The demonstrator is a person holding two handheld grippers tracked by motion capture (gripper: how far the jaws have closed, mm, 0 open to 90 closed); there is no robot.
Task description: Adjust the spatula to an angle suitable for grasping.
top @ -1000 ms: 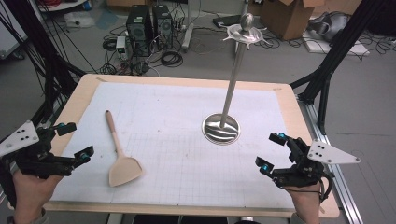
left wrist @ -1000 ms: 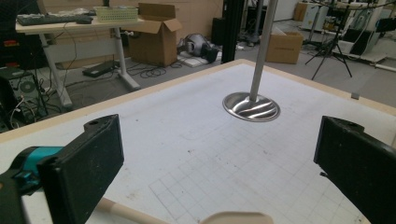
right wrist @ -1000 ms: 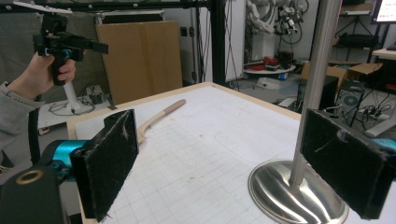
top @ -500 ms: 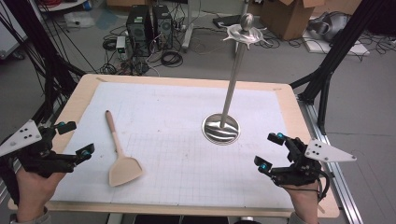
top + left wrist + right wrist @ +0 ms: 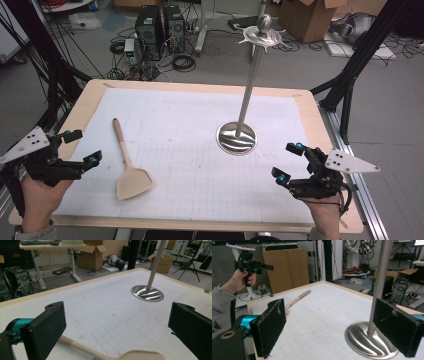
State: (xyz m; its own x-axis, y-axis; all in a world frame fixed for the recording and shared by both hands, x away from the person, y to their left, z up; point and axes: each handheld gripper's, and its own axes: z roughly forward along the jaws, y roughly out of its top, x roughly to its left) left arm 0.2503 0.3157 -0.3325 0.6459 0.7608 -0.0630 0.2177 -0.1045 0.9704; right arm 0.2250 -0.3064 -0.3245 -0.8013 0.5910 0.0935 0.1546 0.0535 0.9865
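Observation:
A wooden spatula [image 5: 127, 165] lies flat on the white grid mat, handle pointing away, blade near the front edge. My left gripper [image 5: 85, 147] hovers open just left of it, and in the left gripper view the spatula [image 5: 82, 347] lies low between the black jaws. A metal stand with a round base [image 5: 236, 138] and a tall pole topped by hooks [image 5: 263, 35] rises right of centre. My right gripper [image 5: 287, 161] is open at the front right, with nothing between its jaws. Through them I see the stand base [image 5: 367, 341] close by and the spatula [image 5: 295, 300] farther off.
The mat sits on a wooden table [image 5: 90, 95] with a raised rim. Computers, cables and cardboard boxes [image 5: 305, 17] lie on the floor behind. Black frame legs [image 5: 350, 75] stand off the table's right side.
The left hand has shifted very slightly; the spatula, the stand and the right gripper stay where they were.

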